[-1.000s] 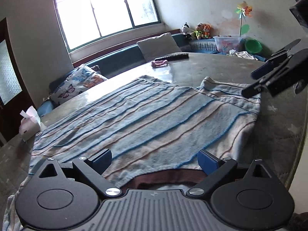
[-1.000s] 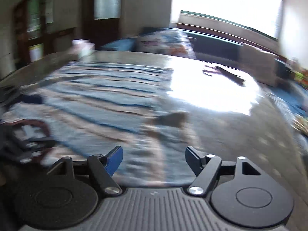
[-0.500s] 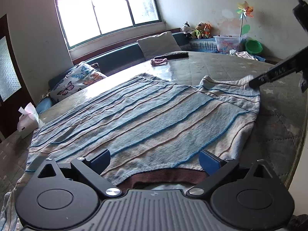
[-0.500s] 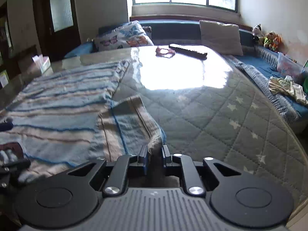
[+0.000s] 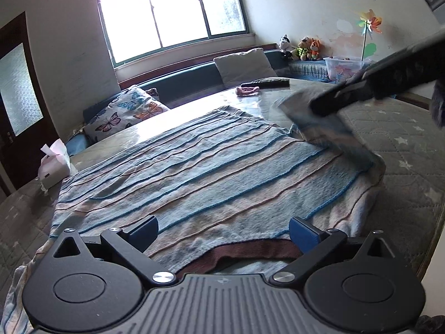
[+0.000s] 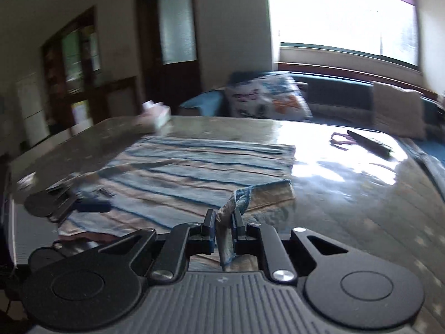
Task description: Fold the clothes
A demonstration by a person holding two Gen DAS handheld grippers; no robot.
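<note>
You have one striped sweater (image 5: 211, 172) on the desk (image 5: 403, 150): your right tongs (image 6: 224, 224) pinch its sleeve (image 6: 236, 200), your left tongs (image 5: 224, 229) gape wide.

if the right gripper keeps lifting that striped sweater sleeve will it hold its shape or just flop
Probably flops: the striped sweater sleeve already sags and bunches where the right hand-held gripper pinches it. The knit looks soft and grippy, so it likely won't slip out.
</note>
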